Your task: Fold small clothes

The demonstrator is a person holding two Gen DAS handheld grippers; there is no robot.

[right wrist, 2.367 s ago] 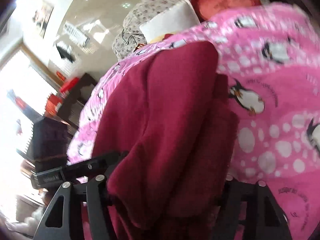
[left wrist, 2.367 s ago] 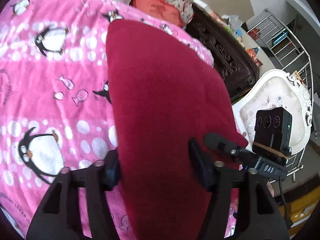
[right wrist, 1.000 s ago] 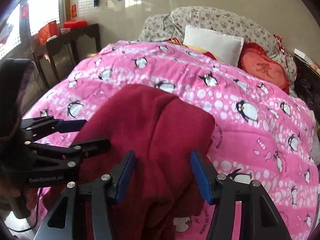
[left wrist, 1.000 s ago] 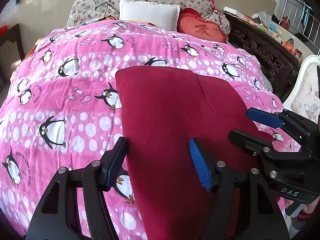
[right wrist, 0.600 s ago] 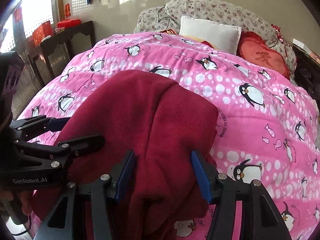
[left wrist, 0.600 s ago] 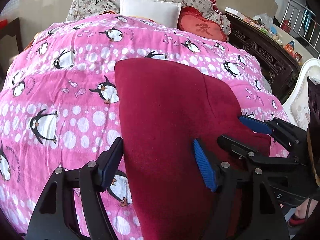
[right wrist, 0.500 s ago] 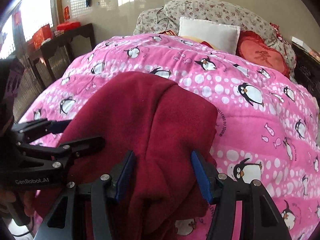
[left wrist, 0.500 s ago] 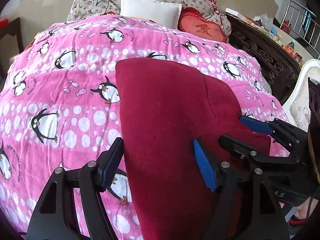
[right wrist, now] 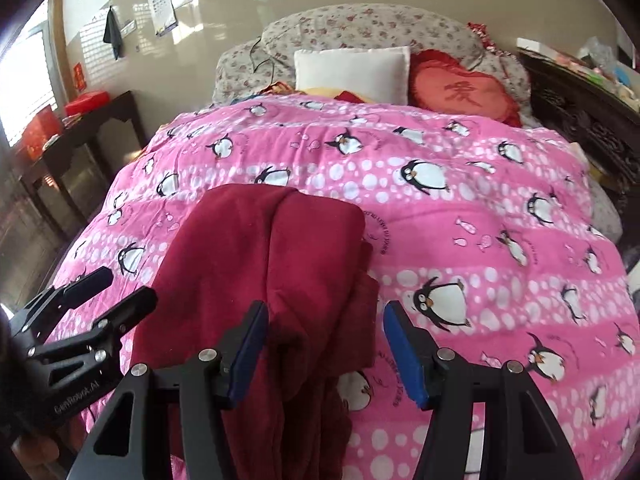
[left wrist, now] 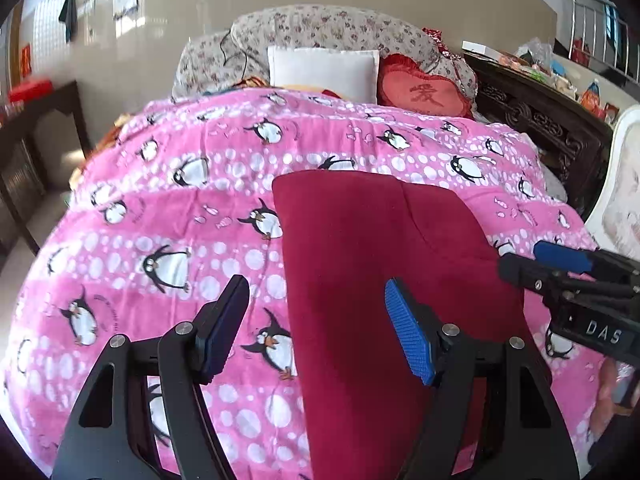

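Observation:
A dark red fleece garment (left wrist: 380, 264) lies folded lengthwise on the pink penguin blanket (left wrist: 160, 208), its near end hanging over the bed's front edge. In the right wrist view the garment (right wrist: 272, 264) shows a centre crease and a bunched right edge. My left gripper (left wrist: 316, 328) is open and empty above the garment's left edge. My right gripper (right wrist: 324, 344) is open and empty above the garment's near right part. Each gripper shows in the other's view: the right one (left wrist: 560, 264) and the left one (right wrist: 104, 292).
A white pillow (left wrist: 324, 70), a red heart cushion (left wrist: 424, 94) and a floral bolster (left wrist: 320, 28) lie at the bed's head. A dark carved wooden frame (left wrist: 540, 120) runs along the right; a dark side table (right wrist: 80, 128) stands left. A white chair (left wrist: 620, 184) is at the right.
Both grippers have pulled back and up from the garment, so more of the bed shows. The garment lies still and flat on the blanket.

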